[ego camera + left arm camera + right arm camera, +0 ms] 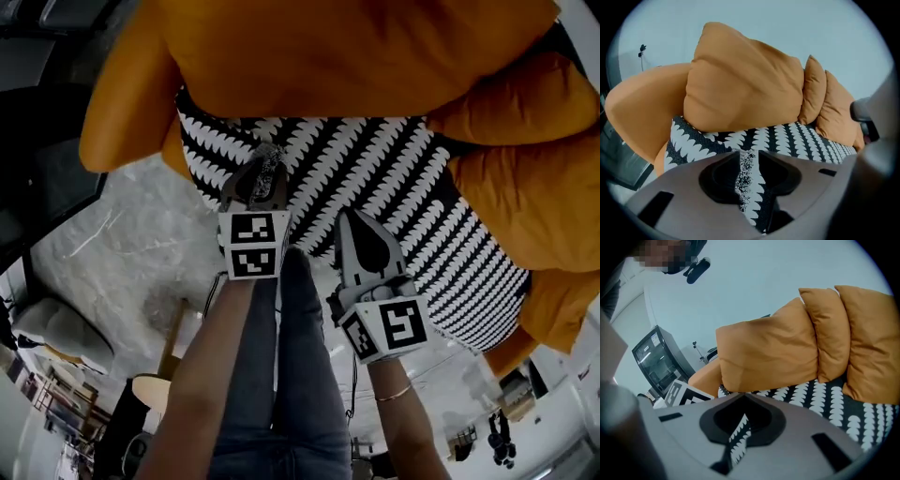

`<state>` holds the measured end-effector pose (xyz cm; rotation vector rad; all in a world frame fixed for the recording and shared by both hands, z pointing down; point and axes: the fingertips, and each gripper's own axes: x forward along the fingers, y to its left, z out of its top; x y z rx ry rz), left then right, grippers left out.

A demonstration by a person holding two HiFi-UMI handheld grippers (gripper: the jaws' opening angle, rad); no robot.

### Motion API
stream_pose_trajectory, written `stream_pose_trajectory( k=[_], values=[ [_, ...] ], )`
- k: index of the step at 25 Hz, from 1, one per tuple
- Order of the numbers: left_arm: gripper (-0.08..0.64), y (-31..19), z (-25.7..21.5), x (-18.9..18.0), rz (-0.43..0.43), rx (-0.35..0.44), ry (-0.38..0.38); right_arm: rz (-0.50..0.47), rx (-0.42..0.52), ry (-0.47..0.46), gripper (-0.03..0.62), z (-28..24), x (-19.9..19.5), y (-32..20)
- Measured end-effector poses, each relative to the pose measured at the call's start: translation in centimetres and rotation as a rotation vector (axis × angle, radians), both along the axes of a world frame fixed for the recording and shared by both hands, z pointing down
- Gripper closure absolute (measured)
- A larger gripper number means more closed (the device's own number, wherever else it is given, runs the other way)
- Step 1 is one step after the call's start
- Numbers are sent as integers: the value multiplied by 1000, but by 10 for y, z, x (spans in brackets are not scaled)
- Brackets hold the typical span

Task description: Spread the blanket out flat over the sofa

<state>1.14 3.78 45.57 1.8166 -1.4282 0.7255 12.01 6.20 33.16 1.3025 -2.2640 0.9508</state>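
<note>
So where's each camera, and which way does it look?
Head view: on the person's head, looking steeply down at blanket and sofa; forearms, legs, left claw, right claw show.
Left gripper view: on the left claw, facing the back cushions; only that claw shows.
Right gripper view: on the right claw, facing those cushions; left claw's marker cube shows too.
Shared: blanket.

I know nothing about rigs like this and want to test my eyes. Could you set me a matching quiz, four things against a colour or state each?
Things:
1. sofa cushions
2. blanket
3. floor
4. right gripper

Descriptions:
a. black with white jagged stripes
b. shut on a fold of cloth
c. orange
d. pale grey, marbled

Pairs: 1-c; 2-a; 3-d; 4-b
</note>
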Motion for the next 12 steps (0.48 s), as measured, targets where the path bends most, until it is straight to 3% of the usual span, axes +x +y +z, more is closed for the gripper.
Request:
stream_pose_trajectory(
  k=[12],
  values=[
    [377, -20, 43, -6, -26, -61, -72, -18, -31, 17, 581, 20, -3, -12]
  ],
)
